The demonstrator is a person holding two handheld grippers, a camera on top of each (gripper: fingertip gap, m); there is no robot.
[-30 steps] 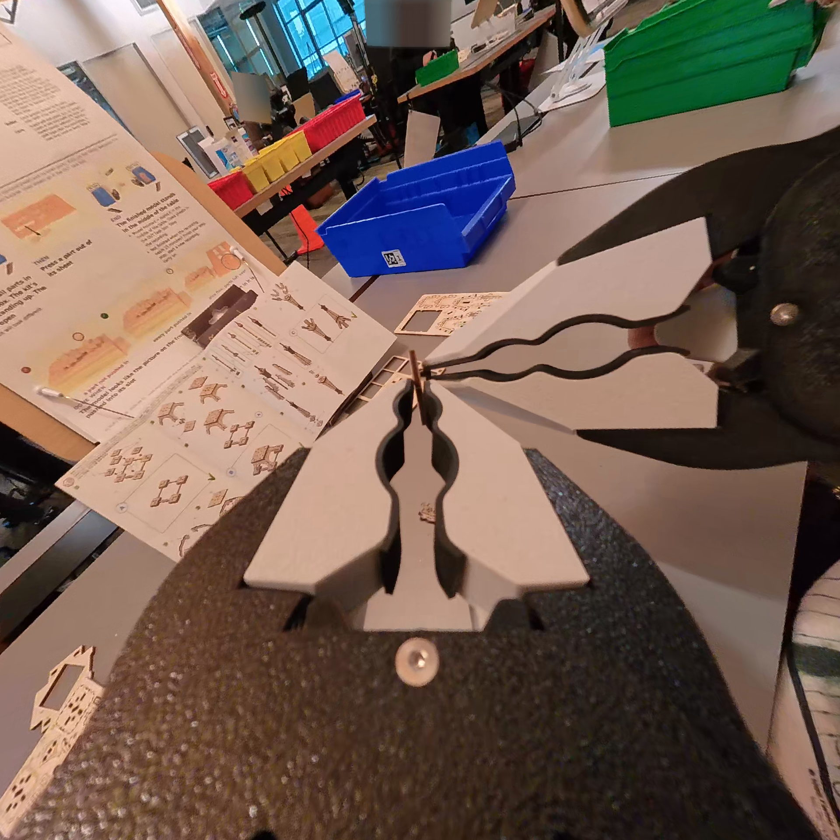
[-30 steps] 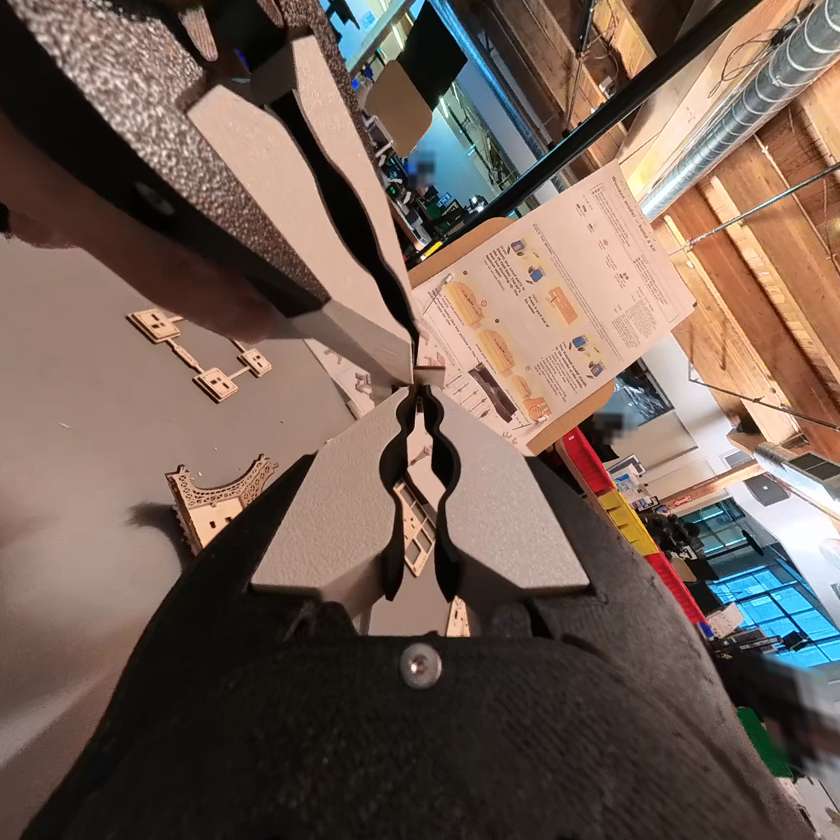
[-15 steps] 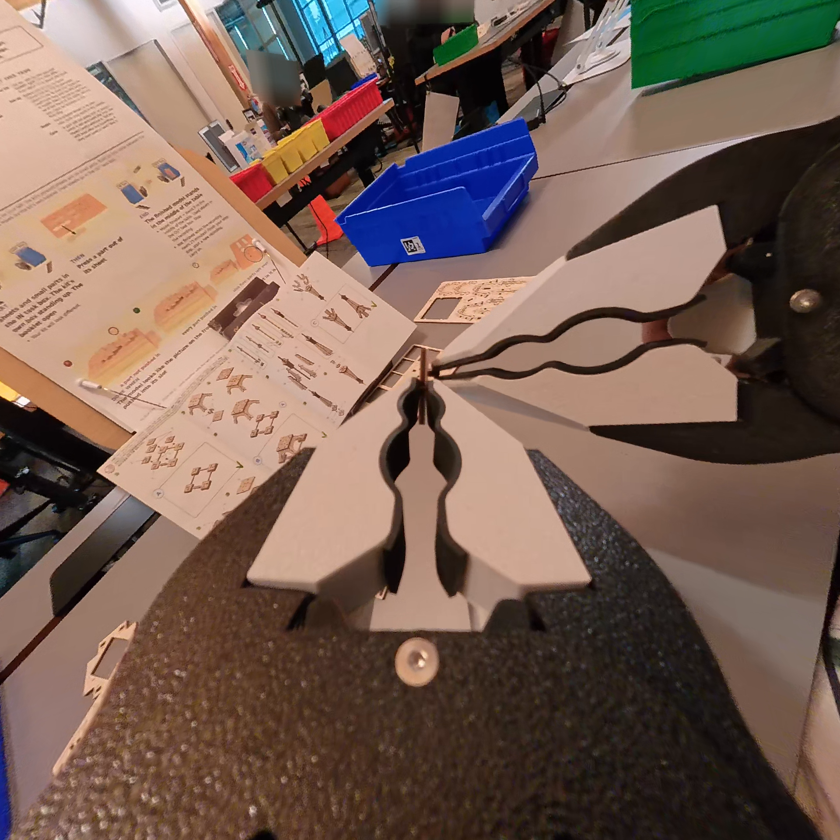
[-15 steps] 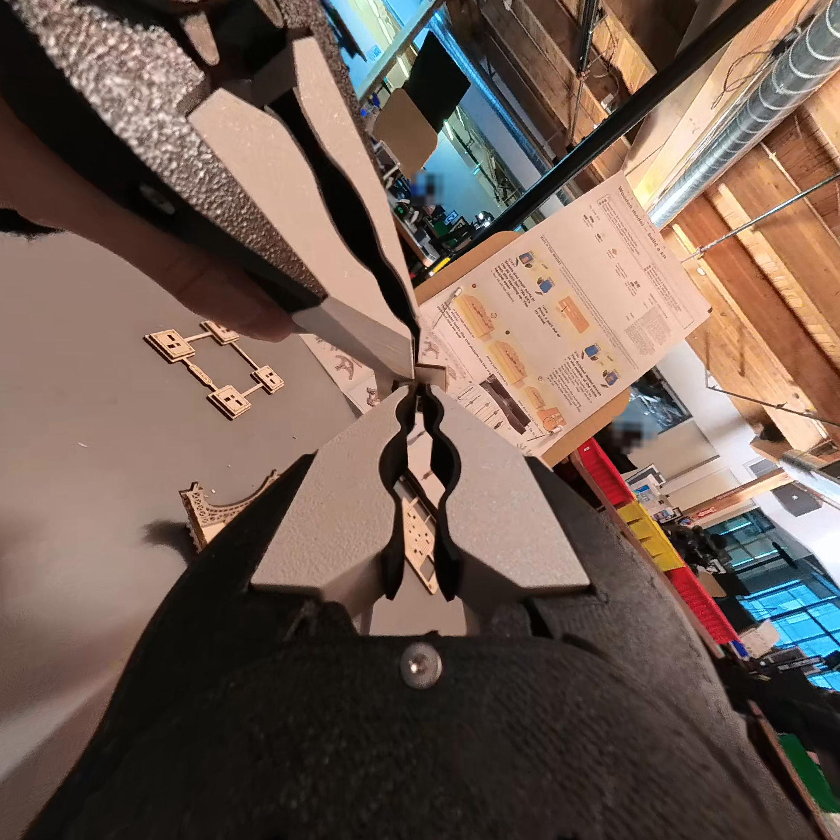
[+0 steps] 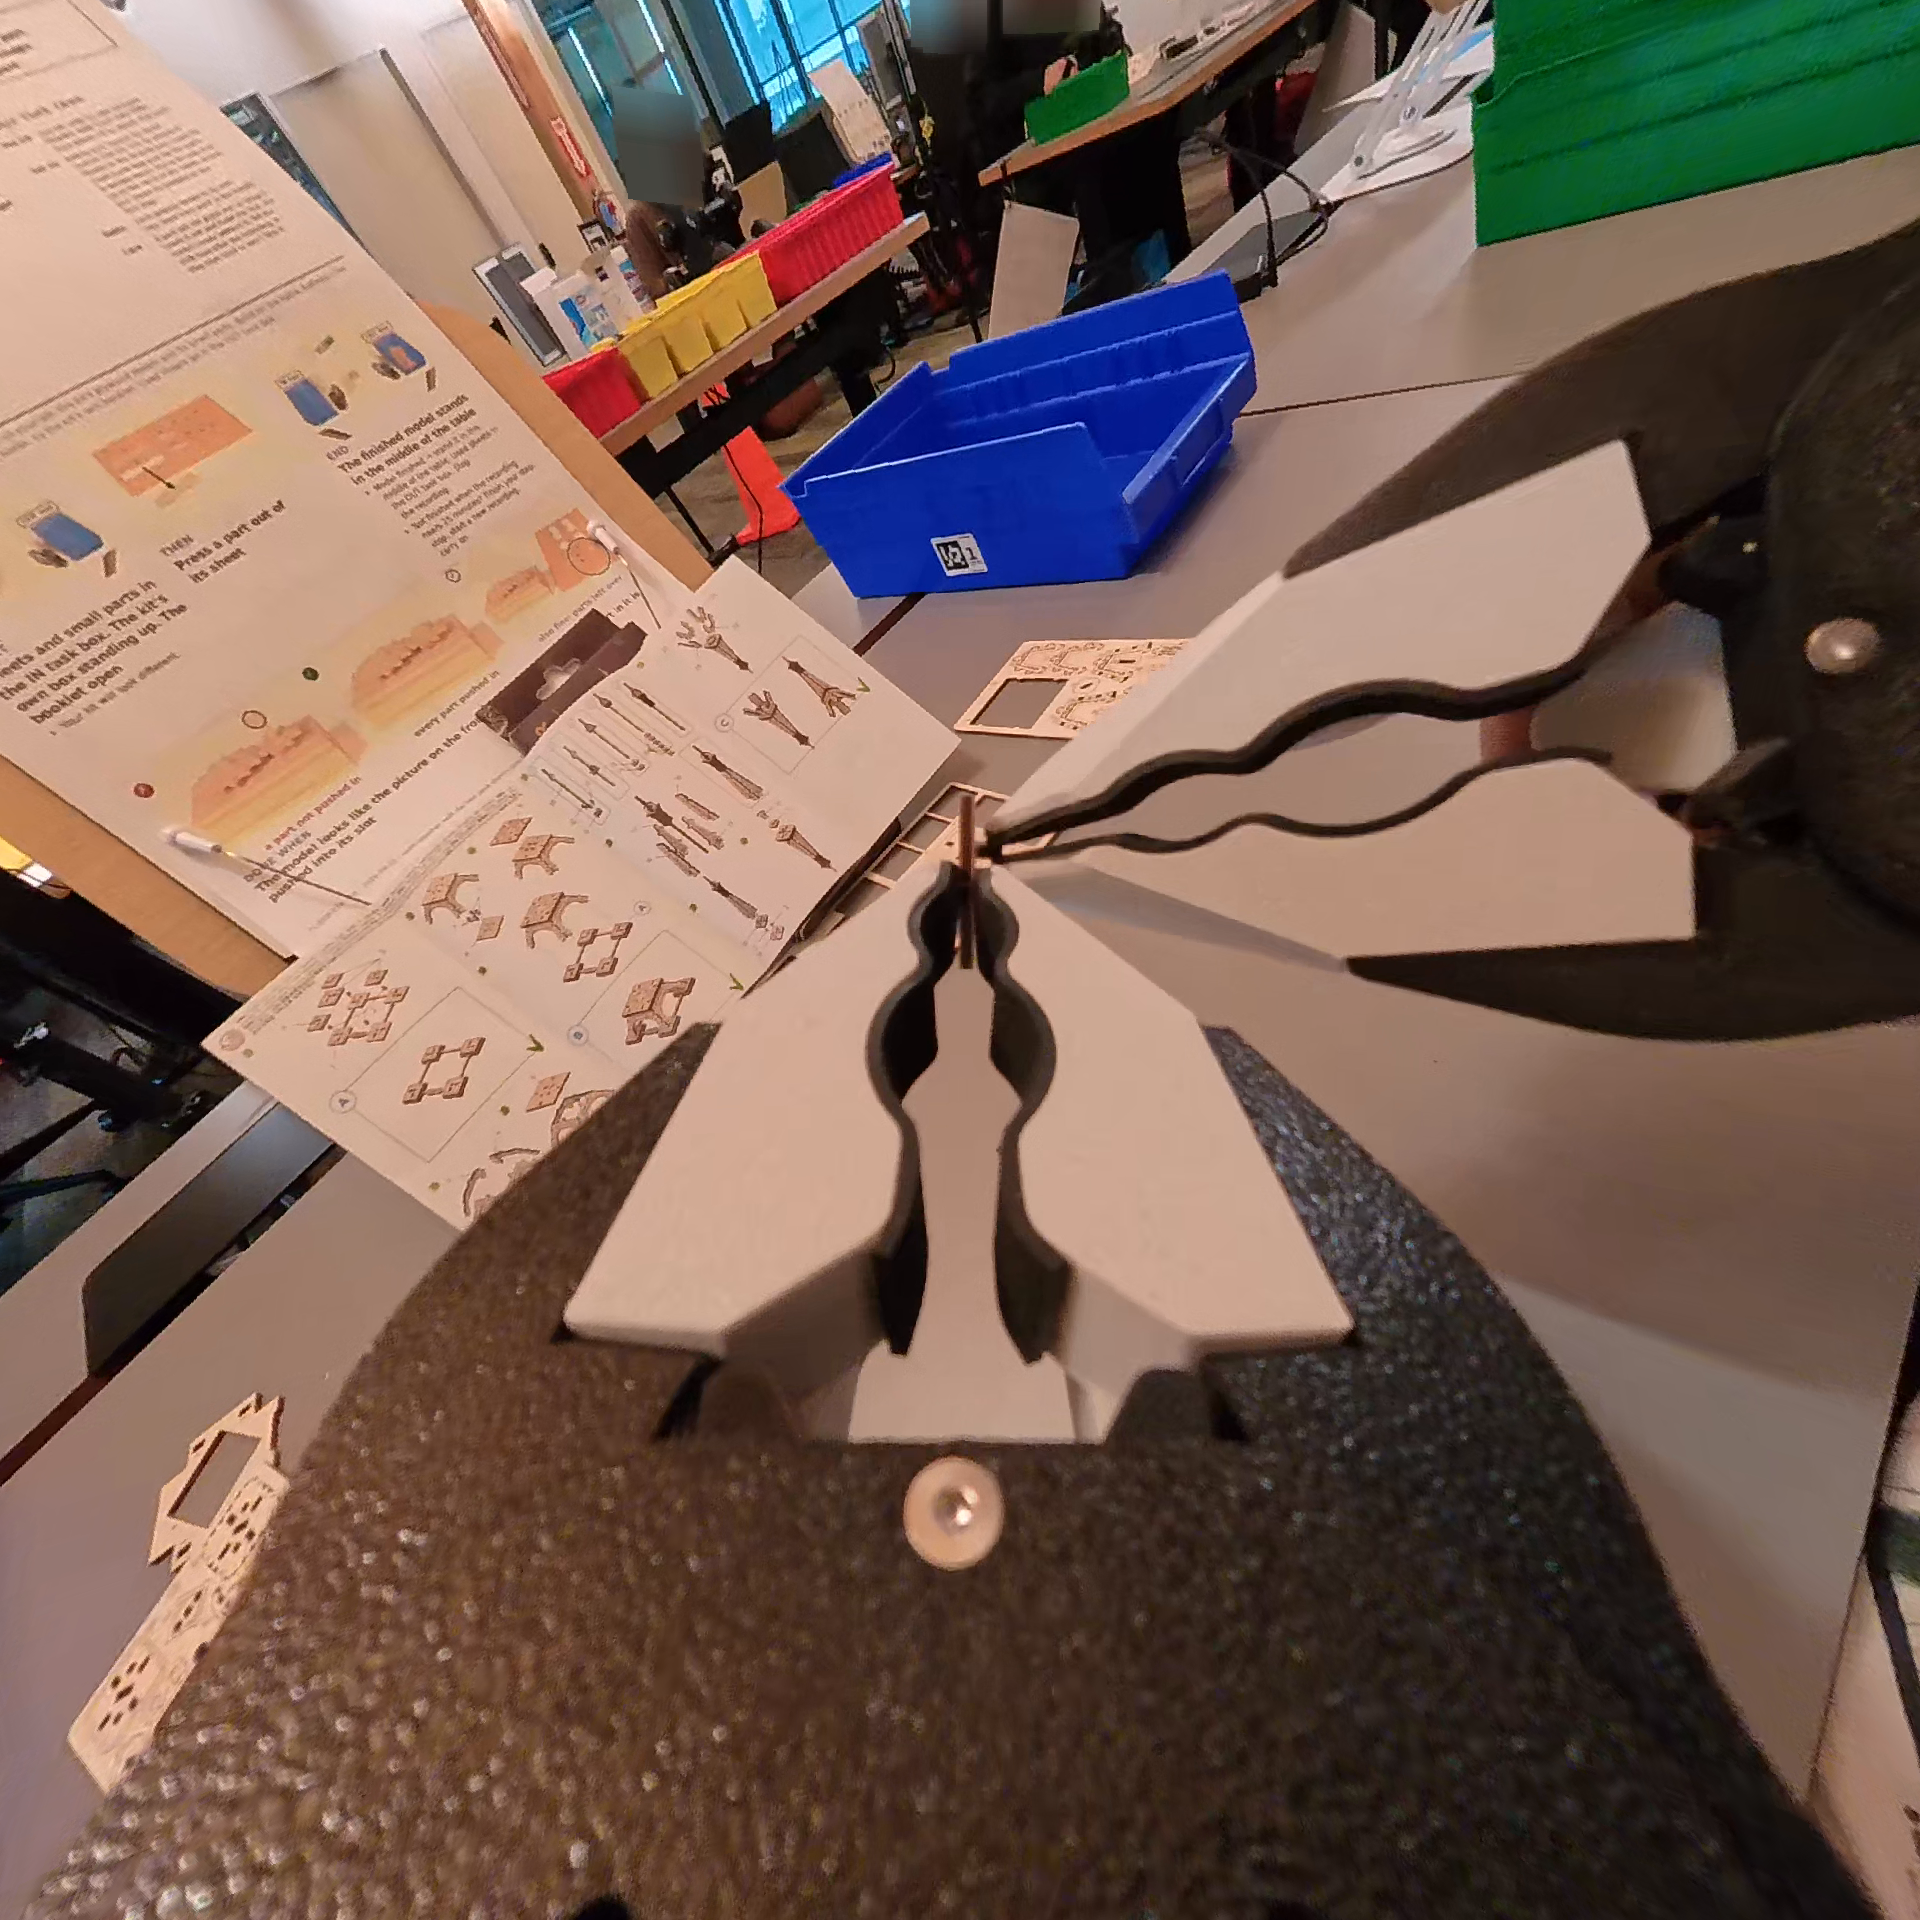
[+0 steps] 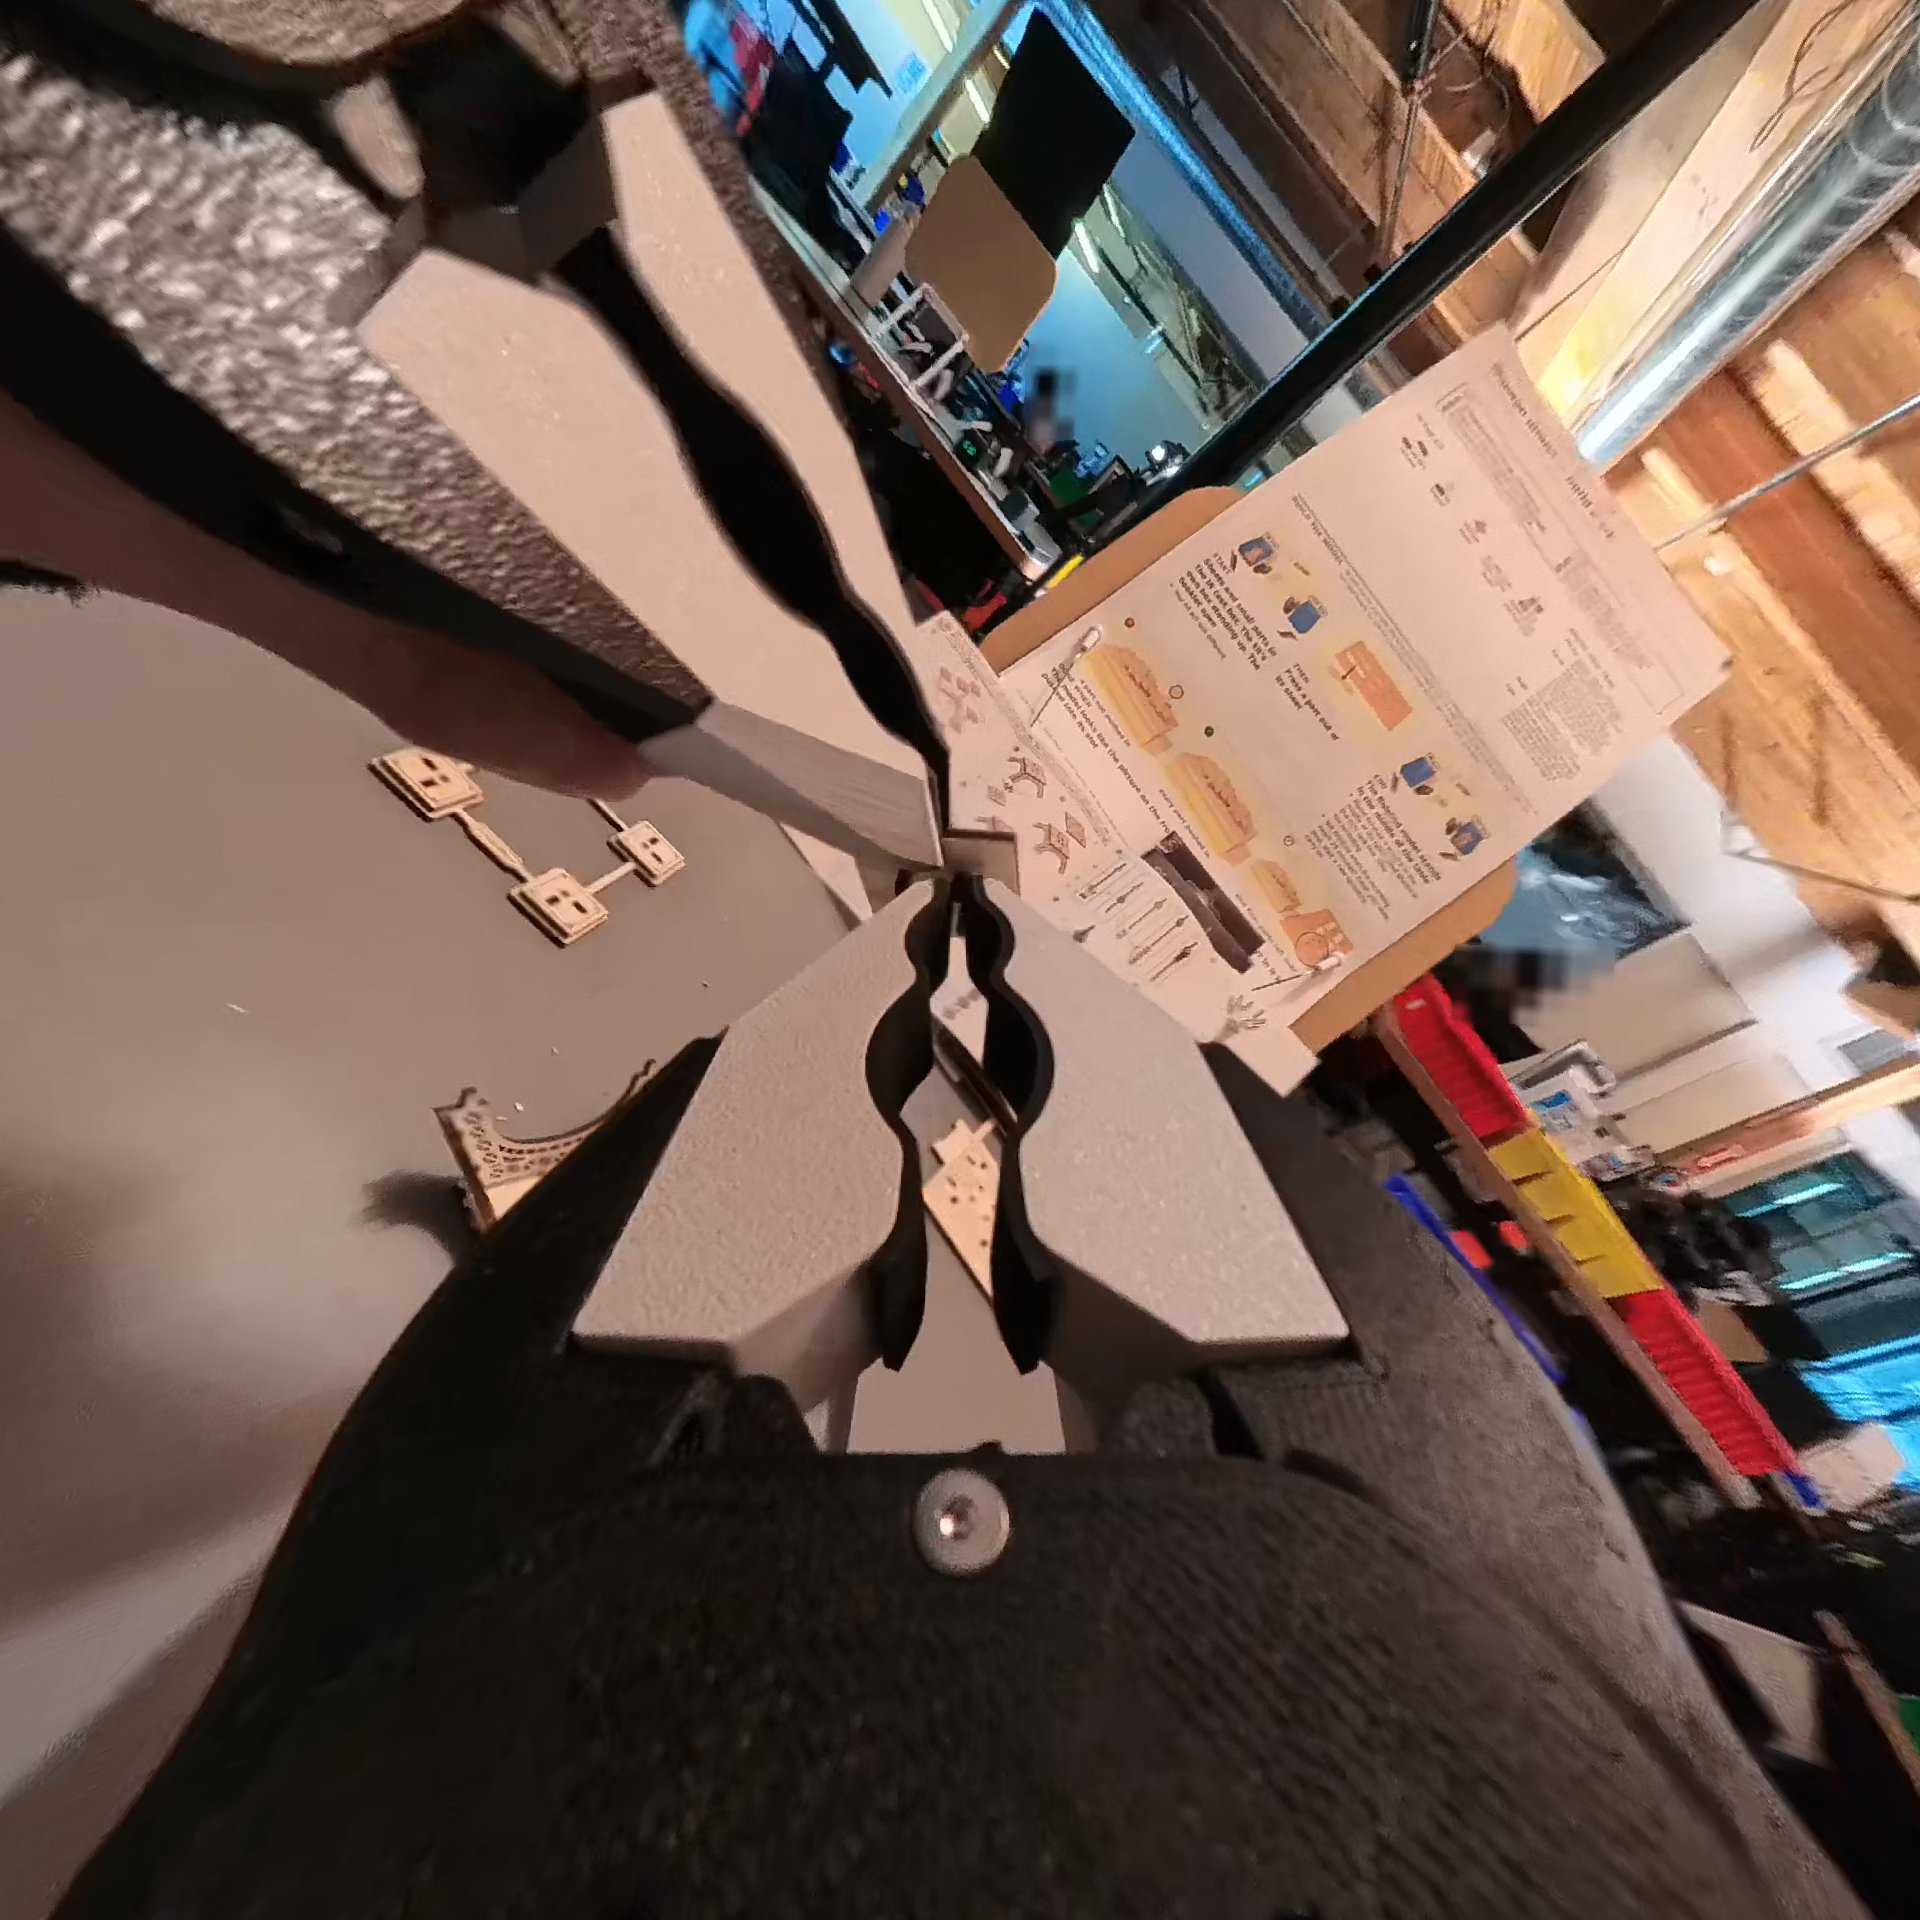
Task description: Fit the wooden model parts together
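My left gripper (image 5: pixel 961 894) is shut on a thin wooden part (image 5: pixel 966 883), which stands edge-on between its tips. My right gripper (image 5: pixel 992 844) comes in from the right, shut on another thin wooden part, and its tips touch the left gripper's tips. In the right wrist view, my right gripper (image 6: pixel 951 904) is in front and the left gripper (image 6: pixel 933 831) reaches in from the upper left. A small pale wooden tab (image 6: pixel 982 847) shows where the tips meet. How the two parts join is hidden by the fingers. Both grippers are held above the grey table (image 5: pixel 1455 1195).
Loose wooden pieces lie on the table: a linked square frame (image 6: pixel 530 831), an arch piece (image 6: pixel 520 1153), a punched sheet (image 5: pixel 1081 686) and an offcut (image 5: pixel 197 1558). An open instruction booklet (image 5: pixel 582 935) and a poster board (image 5: pixel 208 520) are on the left. A blue bin (image 5: pixel 1029 468) stands behind. Only a small space, under 4 cm, lies between the two pairs of fingers.
Both grippers stay shut and tip to tip. The pair has shifted slightly, so the background has slid a little in both views.
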